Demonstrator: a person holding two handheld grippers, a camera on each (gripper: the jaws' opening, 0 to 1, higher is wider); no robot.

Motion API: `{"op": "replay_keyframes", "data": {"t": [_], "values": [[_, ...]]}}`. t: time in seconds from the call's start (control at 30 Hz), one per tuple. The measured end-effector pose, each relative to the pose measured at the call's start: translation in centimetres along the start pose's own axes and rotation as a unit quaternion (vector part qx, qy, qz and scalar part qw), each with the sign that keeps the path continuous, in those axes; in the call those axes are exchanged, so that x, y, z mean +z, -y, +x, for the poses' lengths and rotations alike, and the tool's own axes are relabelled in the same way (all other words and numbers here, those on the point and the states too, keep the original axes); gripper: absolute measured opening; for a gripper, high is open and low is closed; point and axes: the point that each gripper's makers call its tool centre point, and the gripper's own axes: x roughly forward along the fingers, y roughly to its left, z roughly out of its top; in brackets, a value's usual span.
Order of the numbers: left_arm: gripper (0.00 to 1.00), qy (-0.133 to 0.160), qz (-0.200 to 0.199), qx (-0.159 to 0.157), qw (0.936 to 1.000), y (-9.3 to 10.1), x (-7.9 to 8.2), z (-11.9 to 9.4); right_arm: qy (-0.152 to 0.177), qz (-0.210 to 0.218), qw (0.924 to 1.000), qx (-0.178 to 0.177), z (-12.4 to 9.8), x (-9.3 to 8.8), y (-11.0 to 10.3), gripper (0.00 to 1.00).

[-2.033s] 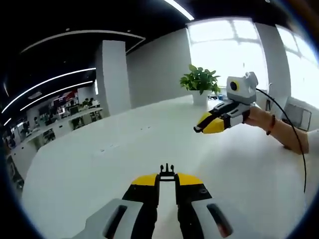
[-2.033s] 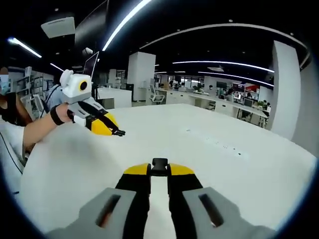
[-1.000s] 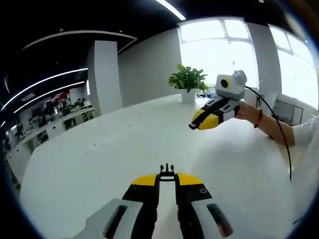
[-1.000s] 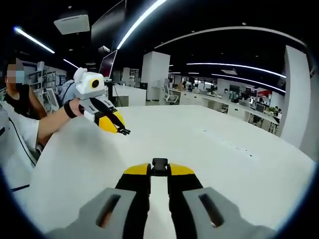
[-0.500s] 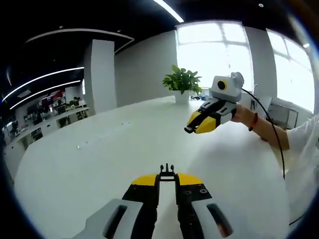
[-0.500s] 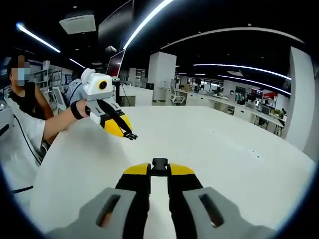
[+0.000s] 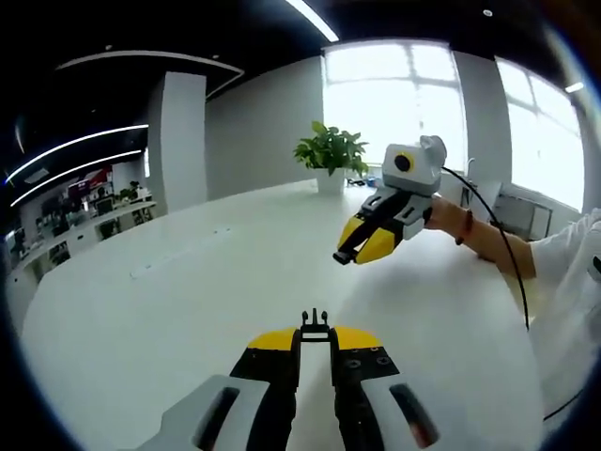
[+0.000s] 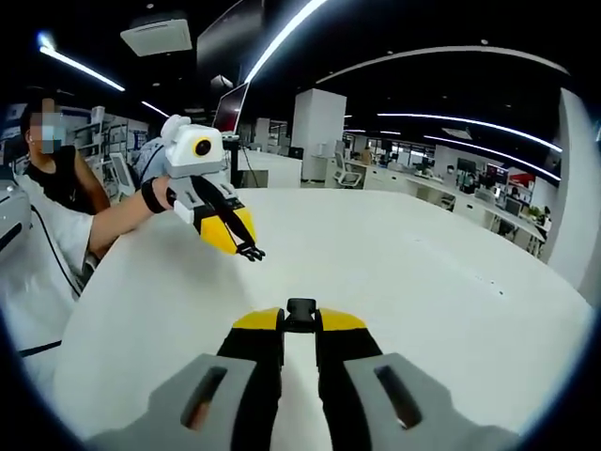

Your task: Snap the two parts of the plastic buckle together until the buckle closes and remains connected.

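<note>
We see a wide, smooth white table under everything, with a leafy green potted plant in a white pot at its far edge before bright windows. Long white ceiling light strips run above distant office desks.

In the left gripper view, the left tool is at the bottom, over the table. A small pronged buckle part sits between its tips. The right tool is up and to the right, above the table, well apart from the left one. A hand holds it from the right. A potted plant stands on the far side of the table, behind the right tool.

In the right gripper view, the right tool is at the bottom with the other buckle part between its tips. The left tool comes in from the upper left, above the table. A person is at the left edge, behind it.
</note>
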Motion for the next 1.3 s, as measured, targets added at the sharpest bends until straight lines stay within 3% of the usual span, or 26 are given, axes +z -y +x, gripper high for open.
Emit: {"op": "replay_keyframes", "data": {"t": [0.43,0.53,0.67,0.7,0.93,1.3], "values": [[0.11,-0.002,0.004,-0.044,0.999,0.7,-0.8,0.5,-0.022,-0.013,0.9991,0.034,1.0,-1.0,-1.6,0.12],[0.11,0.008,0.02,-0.071,0.9972,1.6,-0.7,0.5,-0.024,-0.014,0.9986,0.044,1.2,-1.2,-2.2,0.12],[0.11,-0.001,0.036,-0.082,0.996,2.3,-1.3,0.7,-0.02,-0.016,0.9978,0.06,1.4,-1.2,-3.0,0.12],[0.11,0.007,0.026,-0.094,0.9952,2.8,-1.2,0.7,-0.021,-0.016,0.9976,0.064,1.4,-1.2,-3.0,0.12],[0.11,0.006,0.025,-0.108,0.9938,3.8,-1.5,0.8,-0.024,-0.026,0.9967,0.072,1.5,-1.2,-3.3,0.12],[0.11,-0.004,0.049,-0.125,0.9909,5.0,-2.3,0.5,-0.016,-0.039,0.9918,0.12,1.8,-1.1,-5.8,0.12]]}}
